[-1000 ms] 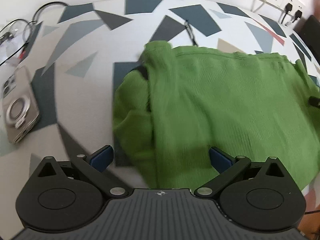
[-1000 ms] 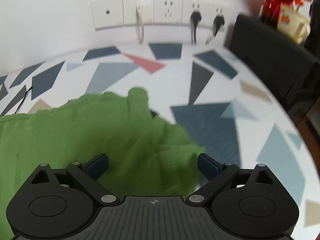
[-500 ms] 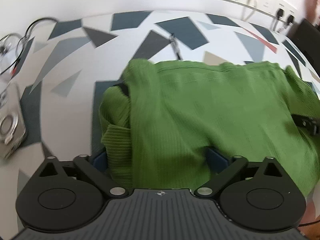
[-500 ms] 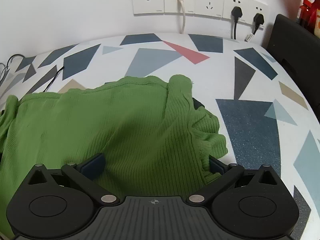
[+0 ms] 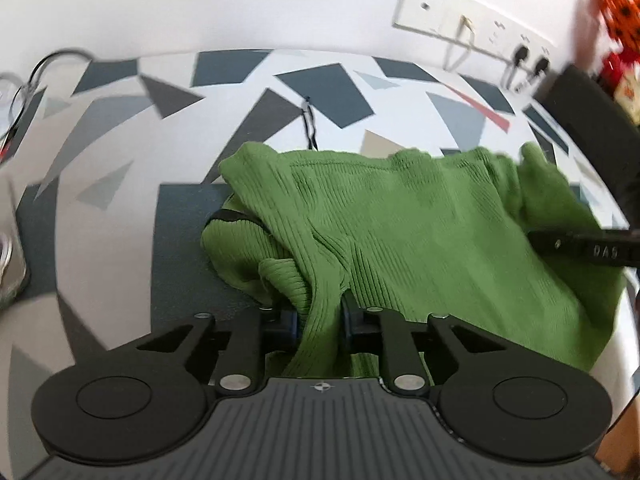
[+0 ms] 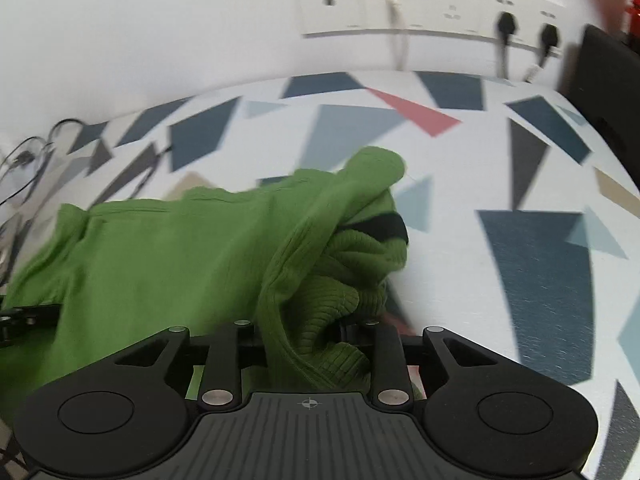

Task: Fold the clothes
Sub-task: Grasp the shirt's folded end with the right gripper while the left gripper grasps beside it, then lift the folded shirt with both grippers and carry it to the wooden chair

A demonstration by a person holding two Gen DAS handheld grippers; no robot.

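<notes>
Now both grippers clenched on a green sweater (image 5: pixel 420 232) spread over the patterned table (image 5: pixel 120 216), left gripper (image 5: pixel 320 320) pinching a fold at its near left edge, right gripper (image 6: pixel 304 332) pinching bunched ribbed cloth at its right edge, sockets (image 6: pixel 400 8) on the wall behind.

Bare tabletop (image 6: pixel 460 184) beyond sweater (image 6: pixel 168 256)
</notes>
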